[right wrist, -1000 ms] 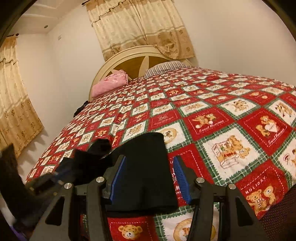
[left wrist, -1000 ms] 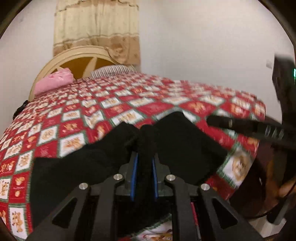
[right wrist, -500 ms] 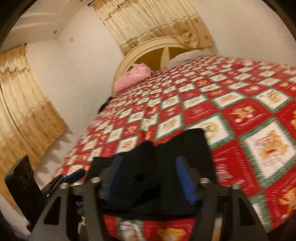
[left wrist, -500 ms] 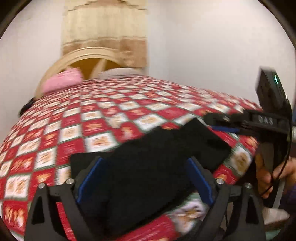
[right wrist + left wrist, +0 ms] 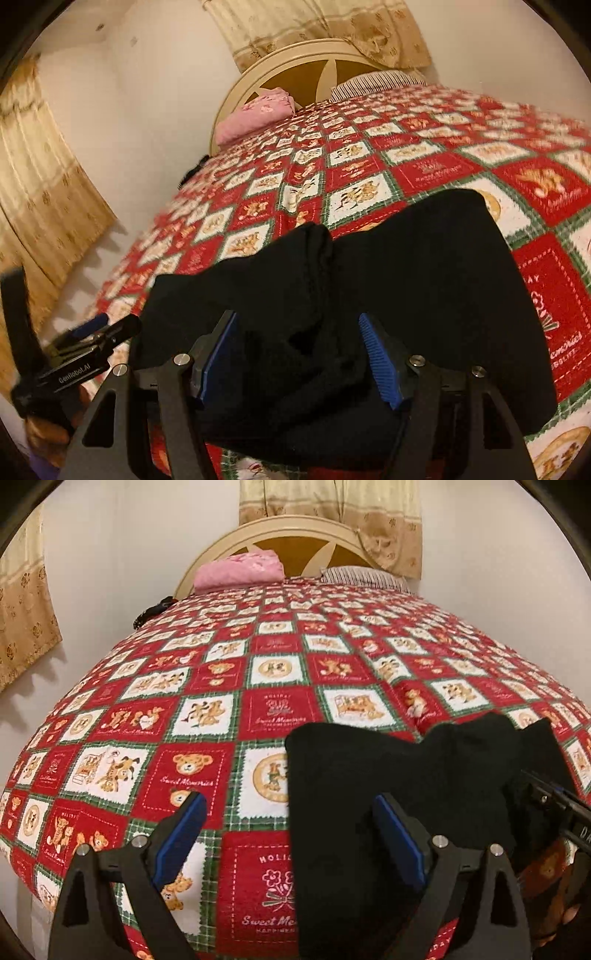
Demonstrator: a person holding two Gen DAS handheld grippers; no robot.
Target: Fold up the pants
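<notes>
Black pants (image 5: 388, 775) lie folded in a bundle at the near edge of the bed, on the red patchwork bedspread (image 5: 258, 672). My left gripper (image 5: 288, 834) is open and empty, with its right finger (image 5: 397, 836) over the pants' left edge and its left finger over bare bedspread. In the right wrist view the pants (image 5: 406, 266) fill the foreground, with a bunched fold in the middle. My right gripper (image 5: 299, 350) is open, with its jaws on either side of that bunched cloth, not closed on it. The left gripper also shows at the left of the right wrist view (image 5: 92, 332).
A pink pillow (image 5: 240, 570) and a striped pillow (image 5: 365, 578) lie at the cream headboard (image 5: 295, 535). Beige curtains (image 5: 40, 192) hang at the left wall and behind the bed. A small dark item (image 5: 153, 611) lies at the bed's far left edge.
My left gripper, shut on the pants a second ago, has opened and moved left off the bundle. My right gripper has stayed open and shifted left over the middle of the pants.
</notes>
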